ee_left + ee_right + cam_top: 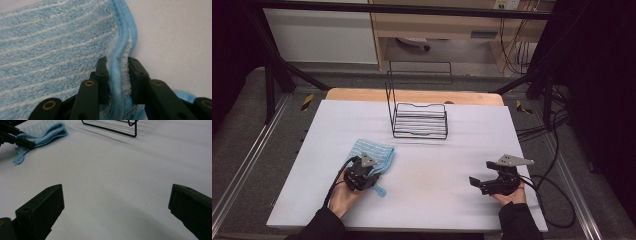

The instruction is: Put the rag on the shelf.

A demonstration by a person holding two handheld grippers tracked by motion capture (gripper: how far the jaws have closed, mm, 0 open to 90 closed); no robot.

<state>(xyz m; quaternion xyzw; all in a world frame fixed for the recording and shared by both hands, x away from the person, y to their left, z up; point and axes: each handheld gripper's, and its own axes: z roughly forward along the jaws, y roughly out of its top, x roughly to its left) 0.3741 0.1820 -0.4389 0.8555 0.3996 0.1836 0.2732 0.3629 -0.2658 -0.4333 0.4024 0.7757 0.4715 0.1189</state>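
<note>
A folded light-blue striped towel (373,153) lies on the white table (427,150), left of the middle. My left gripper (362,175) sits at the towel's near edge. In the left gripper view its two black jaws pinch the towel's (50,45) thick hemmed edge (119,82) from both sides, pads pressed into the pile. My right gripper (482,183) rests low over the table at the front right, jaws spread wide with bare table between them (117,205). From the right gripper view the towel (42,132) shows far off at the upper left.
A black wire rack (419,117) with a tall upright frame stands at the back middle of the table; its base (112,126) shows at the top of the right gripper view. Cables trail off the table's right side (552,190).
</note>
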